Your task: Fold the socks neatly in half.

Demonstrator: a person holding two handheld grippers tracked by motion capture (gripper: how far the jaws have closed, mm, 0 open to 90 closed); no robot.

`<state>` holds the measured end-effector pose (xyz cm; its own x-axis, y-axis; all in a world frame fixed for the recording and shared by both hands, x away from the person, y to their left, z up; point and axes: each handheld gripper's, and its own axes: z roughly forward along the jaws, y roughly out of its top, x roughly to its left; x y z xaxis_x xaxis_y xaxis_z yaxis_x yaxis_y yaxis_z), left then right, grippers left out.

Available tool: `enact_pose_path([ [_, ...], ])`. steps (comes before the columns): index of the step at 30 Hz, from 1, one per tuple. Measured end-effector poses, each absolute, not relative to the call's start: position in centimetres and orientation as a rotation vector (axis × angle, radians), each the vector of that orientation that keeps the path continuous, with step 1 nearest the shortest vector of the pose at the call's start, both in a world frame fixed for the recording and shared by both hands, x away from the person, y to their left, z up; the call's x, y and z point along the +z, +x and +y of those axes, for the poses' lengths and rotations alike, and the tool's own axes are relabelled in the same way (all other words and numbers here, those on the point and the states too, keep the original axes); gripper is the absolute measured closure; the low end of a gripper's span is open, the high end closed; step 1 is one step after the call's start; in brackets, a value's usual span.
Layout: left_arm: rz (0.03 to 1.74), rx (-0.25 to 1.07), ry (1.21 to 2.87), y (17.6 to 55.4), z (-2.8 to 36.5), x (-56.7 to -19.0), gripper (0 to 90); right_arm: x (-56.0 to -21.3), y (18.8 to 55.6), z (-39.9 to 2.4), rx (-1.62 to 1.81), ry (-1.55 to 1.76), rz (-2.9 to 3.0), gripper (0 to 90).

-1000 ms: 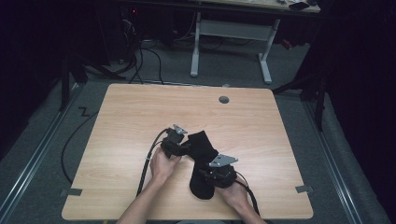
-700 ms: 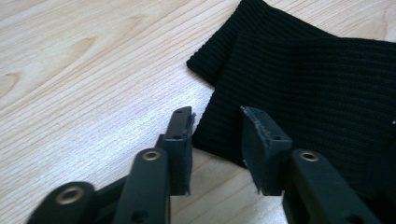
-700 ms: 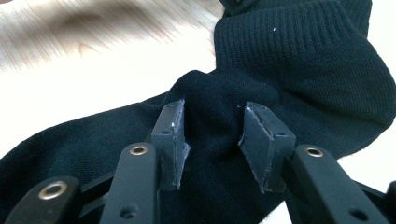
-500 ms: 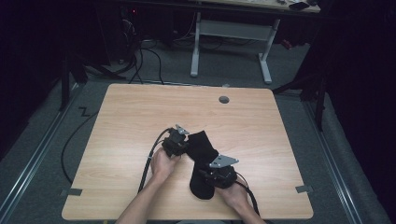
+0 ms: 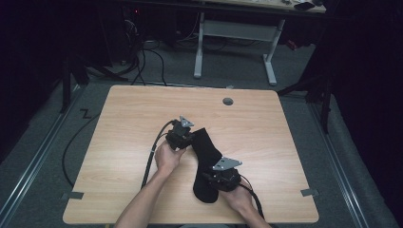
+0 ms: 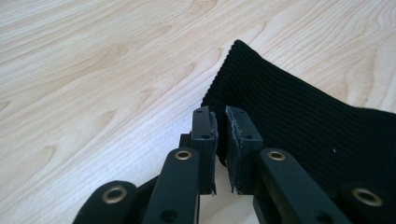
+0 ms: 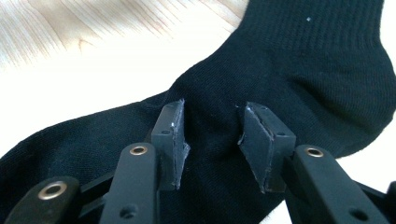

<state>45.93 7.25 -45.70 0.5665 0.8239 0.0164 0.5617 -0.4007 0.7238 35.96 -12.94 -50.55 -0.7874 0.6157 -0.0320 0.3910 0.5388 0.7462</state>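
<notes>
The black sock [image 5: 205,156] is laid out flat near the middle of the wooden table [image 5: 123,123]. Its ribbed cuff edge is pinched by the left gripper [image 6: 223,140], whose jaws have just been closing onto the fabric. The foot part is straddled by the right gripper [image 7: 212,140], jaws half open, nothing clamped, looks pressed down as an anchor. Probably a fold is being started, so next the cuff would need lifting toward the toe.

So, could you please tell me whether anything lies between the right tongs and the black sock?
Nothing visible does. The right tongs stand open directly over the middle of the black sock, which lies flat on the bare wooden table. The left tongs have just been closing on its cuff edge.
</notes>
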Motion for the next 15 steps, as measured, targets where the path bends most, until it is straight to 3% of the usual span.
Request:
enact_pose_path([
  [6, 1.135, 0.475, 2.117, 47.3, 6.6, -47.4, 81.8, -50.4, 35.9, -12.9, 1.09, 0.841, 2.494, 57.9],
  [10, 1.136, 0.474, 2.12, 47.5, 6.6, -47.7, 81.7, -49.5, 35.8, -13.3, 1.165, 0.838, 2.47, 65.4],
  [15, 1.125, 0.48, 2.099, 47.4, 6.8, -47.3, 81.7, -48.5, 36.0, -12.3, 1.201, 0.801, 2.49, 68.2],
])
